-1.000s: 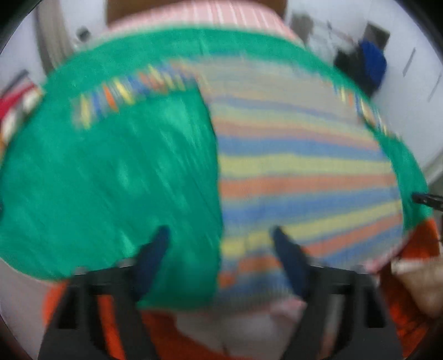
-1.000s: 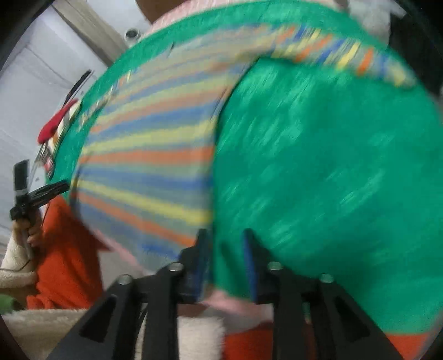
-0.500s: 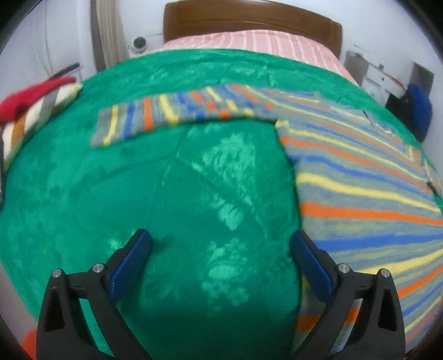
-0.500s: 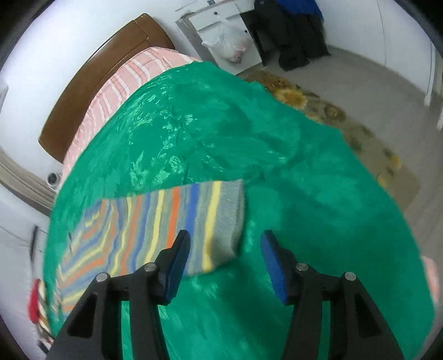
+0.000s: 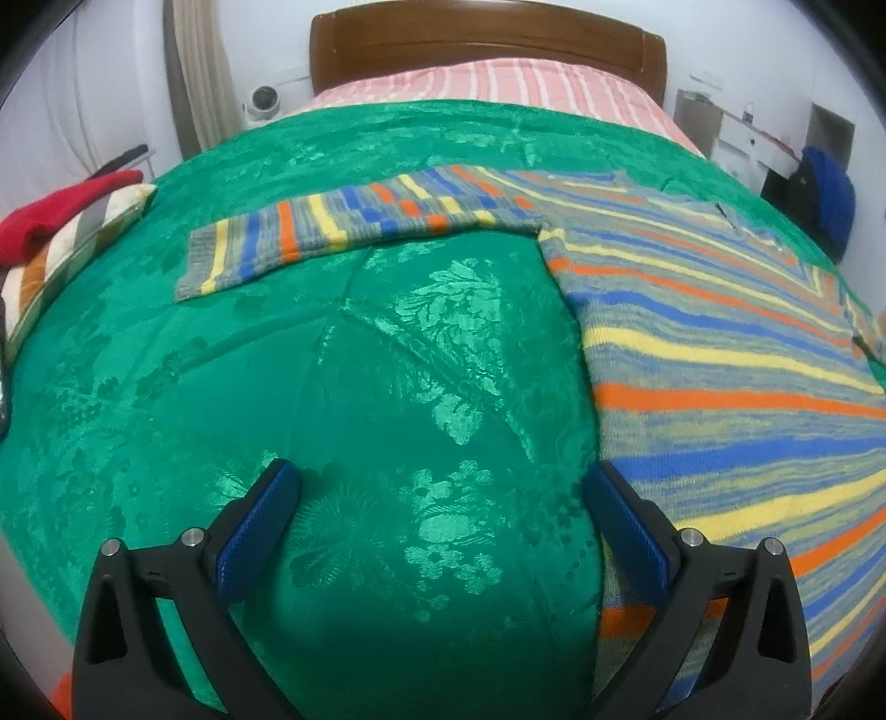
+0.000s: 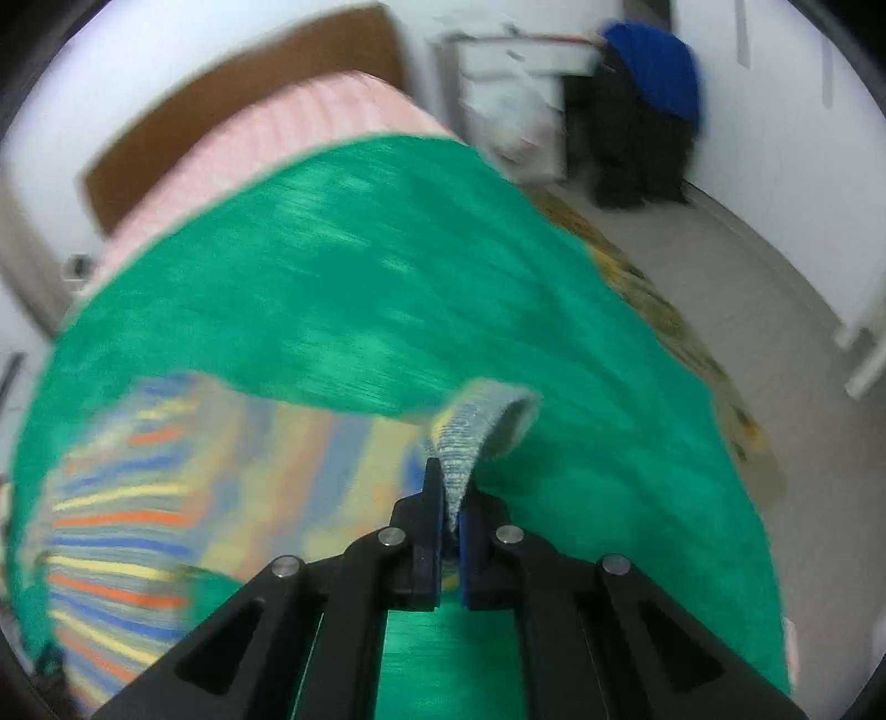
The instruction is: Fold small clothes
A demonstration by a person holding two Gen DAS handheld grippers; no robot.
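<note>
A striped sweater (image 5: pixel 714 354) in grey, blue, yellow and orange lies flat on a green bedspread (image 5: pixel 387 421). One sleeve (image 5: pixel 310 238) stretches out to the left. My left gripper (image 5: pixel 443 515) is open over bare bedspread, just left of the sweater's side edge. In the right wrist view the sweater (image 6: pixel 194 487) is blurred. My right gripper (image 6: pixel 451 498) is shut on the grey cuff of the other sleeve (image 6: pixel 470 432), which curls up off the bedspread (image 6: pixel 360 288).
A wooden headboard (image 5: pixel 487 50) and pink striped sheet (image 5: pixel 498 83) are at the far end. A red and striped folded pile (image 5: pixel 61 221) lies at the left. A white cabinet (image 6: pixel 515 94), dark and blue clothes (image 6: pixel 648 94) and floor (image 6: pixel 775 343) lie right of the bed.
My right gripper has closed on the sleeve cuff and lifted it; half a second ago it was open around the cuff. My left gripper stays open and has barely moved since then.
</note>
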